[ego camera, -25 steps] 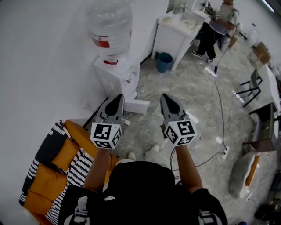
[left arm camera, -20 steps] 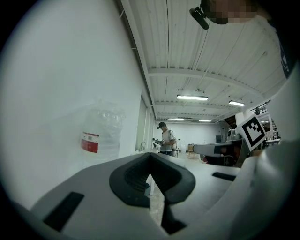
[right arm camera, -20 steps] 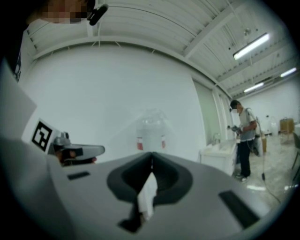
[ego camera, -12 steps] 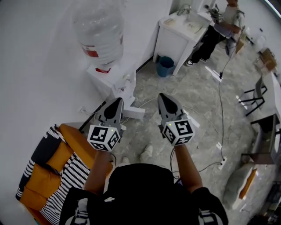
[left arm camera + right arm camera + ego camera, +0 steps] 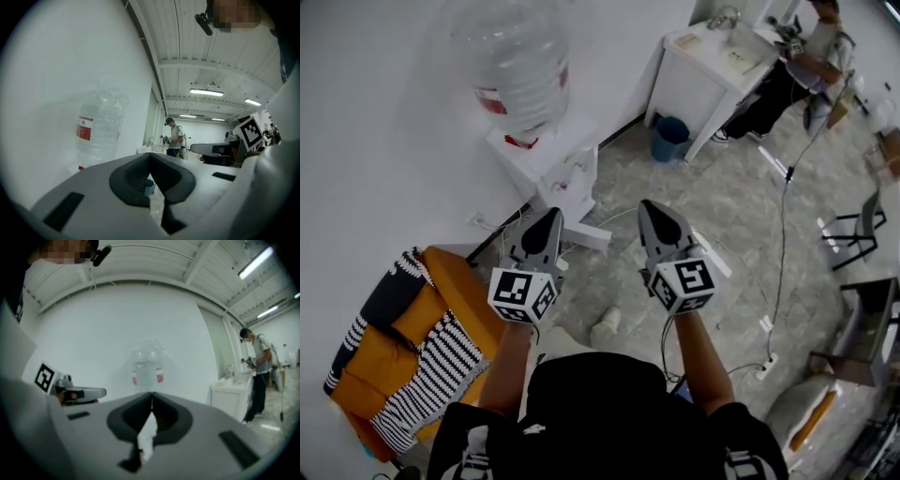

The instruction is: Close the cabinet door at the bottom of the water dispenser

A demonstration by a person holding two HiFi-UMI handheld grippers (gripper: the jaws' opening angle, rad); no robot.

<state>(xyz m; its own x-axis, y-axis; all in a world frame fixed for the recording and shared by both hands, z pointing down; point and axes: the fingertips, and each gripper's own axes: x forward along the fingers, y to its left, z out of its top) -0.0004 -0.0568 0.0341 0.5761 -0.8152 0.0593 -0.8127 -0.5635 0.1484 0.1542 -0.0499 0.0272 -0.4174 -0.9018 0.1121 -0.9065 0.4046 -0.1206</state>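
Left hand-held gripper (image 5: 550, 217): jaws pressed together at the tips, nothing between them. I hold it out level, pointing at the dispenser's foot.
Right hand-held gripper (image 5: 650, 208): jaws pressed together too, empty. It is beside my left one and apart from it, pointing the same way.
Water dispenser (image 5: 558, 164): white, stands against the wall ahead of me, nearer my left side. Neither hand-held gripper touches it.
Bottle (image 5: 517, 61): clear with a red label, upside down on top of the dispenser. It shows in both gripper views above the jaws.
Cabinet door (image 5: 586, 232): at the bottom of the dispenser, swung open, sticking out over the floor toward my right. In the head view it lies between the two jaw tips, with my left tip just beside its hinge end. No contact.
Floor (image 5: 712, 206): grey marbled, with cables running across it on the right.
Cushions (image 5: 422, 328): orange with black-and-white striped fabric, piled by the wall on my left, near the dispenser.
Worktop (image 5: 680, 89): white unit further along the wall, well apart from the dispenser.
Bin (image 5: 672, 138): blue, on the floor just beside the worktop's near end.
Other person (image 5: 802, 70): standing at the worktop's far side, holding some device.
My shoe (image 5: 605, 328): on the floor below, between my arms.
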